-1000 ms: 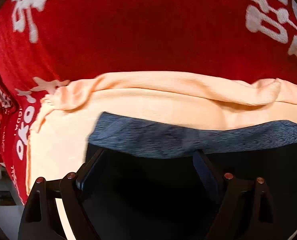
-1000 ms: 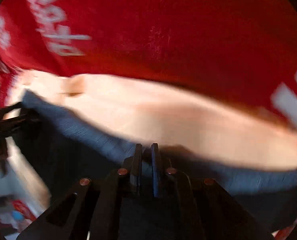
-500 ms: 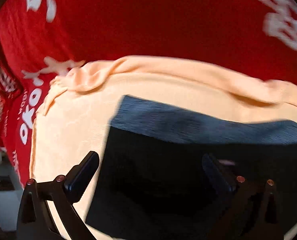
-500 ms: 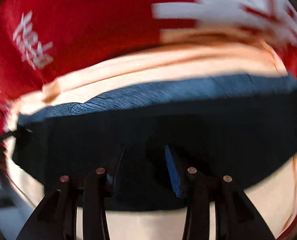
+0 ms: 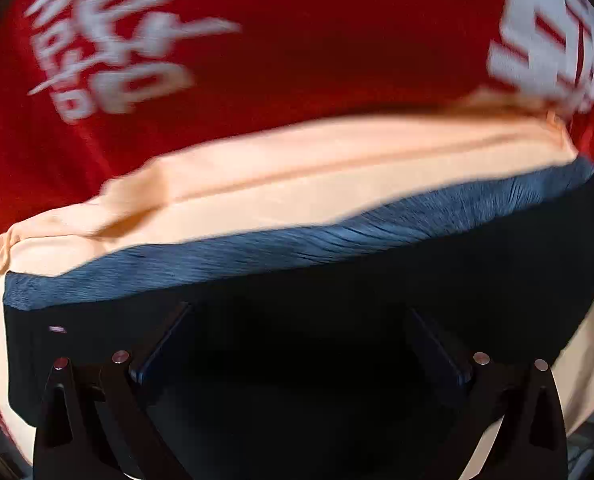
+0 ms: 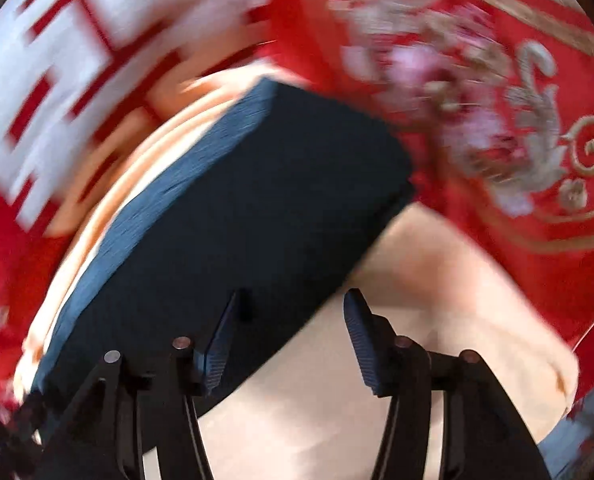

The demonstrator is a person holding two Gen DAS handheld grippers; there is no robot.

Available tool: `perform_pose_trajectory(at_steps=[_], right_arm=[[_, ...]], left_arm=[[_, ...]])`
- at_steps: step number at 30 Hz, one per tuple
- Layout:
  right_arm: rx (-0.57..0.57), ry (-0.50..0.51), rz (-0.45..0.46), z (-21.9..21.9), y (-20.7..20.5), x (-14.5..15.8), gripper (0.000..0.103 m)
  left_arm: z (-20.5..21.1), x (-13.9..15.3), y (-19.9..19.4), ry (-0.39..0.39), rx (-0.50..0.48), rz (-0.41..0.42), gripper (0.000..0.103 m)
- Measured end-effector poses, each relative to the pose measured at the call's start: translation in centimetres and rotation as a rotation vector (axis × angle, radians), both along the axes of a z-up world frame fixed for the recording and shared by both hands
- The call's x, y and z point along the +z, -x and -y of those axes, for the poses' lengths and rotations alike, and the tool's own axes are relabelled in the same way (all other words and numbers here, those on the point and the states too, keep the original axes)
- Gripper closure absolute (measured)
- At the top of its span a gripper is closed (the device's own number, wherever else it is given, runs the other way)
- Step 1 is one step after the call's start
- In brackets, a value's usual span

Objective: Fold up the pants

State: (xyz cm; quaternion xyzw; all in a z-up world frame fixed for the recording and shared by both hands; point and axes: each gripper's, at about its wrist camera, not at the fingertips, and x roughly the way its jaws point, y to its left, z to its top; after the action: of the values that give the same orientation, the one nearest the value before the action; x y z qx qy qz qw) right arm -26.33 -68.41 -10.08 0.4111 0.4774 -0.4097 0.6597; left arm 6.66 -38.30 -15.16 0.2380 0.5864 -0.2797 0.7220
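The dark navy pants (image 5: 297, 280) lie folded into a flat rectangle on a peach cloth (image 5: 297, 168); their far edge shows as a blue-grey band. My left gripper (image 5: 297, 320) is open, its fingers spread wide over the dark fabric and holding nothing. In the right wrist view the pants (image 6: 257, 200) lie slanted, one corner toward the upper right. My right gripper (image 6: 293, 320) is open and empty over the pants' near right edge and the peach cloth (image 6: 417, 300).
Under the peach cloth lies a red bedspread with white lettering (image 5: 257, 40). The right wrist view shows its red cloth with gold and pink embroidery (image 6: 517, 100). The view is blurred by motion.
My right gripper opened from shut, let go of the pants and swung right. My left gripper stayed open and moved back so the whole folded pants show.
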Motion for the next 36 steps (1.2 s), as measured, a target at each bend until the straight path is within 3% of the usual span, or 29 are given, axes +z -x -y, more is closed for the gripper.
perform_pose_trajectory(at_steps=[2, 3, 5, 7, 10, 12, 14, 18, 22, 25, 27, 31, 36], right_arm=[[-0.053, -0.02, 0.038, 1.6, 0.7, -0.7, 0.045], [-0.073, -0.029, 0.06, 2.4, 1.1, -0.9, 0.052], [-0.076, -0.026, 0.079, 3.6, 1.2, -0.7, 0.077], [-0.04, 0.0, 0.088, 3.7, 1.4, 0.3, 0.082], [0.017, 0.032, 0.039, 3.5, 2.6, 0.3, 0.08], [0.021, 0.053, 0.015, 3.5, 3.3, 0.3, 0.059], [0.046, 0.101, -0.017, 3.4, 3.8, 1.7, 0.058], [0.147, 0.143, 0.056, 2.4, 3.5, 4.8, 0.058], [0.368, 0.051, 0.148, 0.7, -2.0, 4.1, 0.058], [0.488, 0.029, 0.132, -1.8, -7.3, 1.5, 0.058], [0.535, 0.05, 0.068, -2.3, -9.4, -0.4, 0.059], [0.522, 0.127, 0.033, 0.1, -9.9, -0.4, 0.059], [0.414, 0.098, 0.002, 2.8, -6.7, 1.2, 0.057]], left_arm=[[0.9, -1.3, 0.9, -0.029, -0.008, -0.008, 0.0], [0.8, -1.4, 1.2, -0.027, 0.003, 0.011, 0.0], [0.8, -1.2, 1.5, -0.019, 0.009, 0.018, 0.0], [-0.1, -1.6, 0.7, -0.03, 0.014, 0.009, 0.0], [0.2, -1.6, 0.5, -0.053, 0.013, 0.005, 0.0], [0.8, -1.3, 0.5, -0.095, 0.01, 0.011, 0.0], [1.7, -0.4, 0.4, -0.094, 0.005, 0.023, 0.0], [3.5, 1.1, -0.8, -0.049, 0.024, 0.072, 0.0], [5.6, -0.1, -2.7, -0.033, 0.132, 0.028, 0.0], [7.4, -1.6, -3.2, -0.048, 0.171, 0.037, 0.0], [7.5, -1.8, -4.0, -0.041, 0.191, 0.054, 0.0], [6.6, -1.4, -6.5, -0.077, 0.241, 0.072, 0.0], [5.2, 0.9, -6.5, -0.104, 0.227, 0.093, 0.0]])
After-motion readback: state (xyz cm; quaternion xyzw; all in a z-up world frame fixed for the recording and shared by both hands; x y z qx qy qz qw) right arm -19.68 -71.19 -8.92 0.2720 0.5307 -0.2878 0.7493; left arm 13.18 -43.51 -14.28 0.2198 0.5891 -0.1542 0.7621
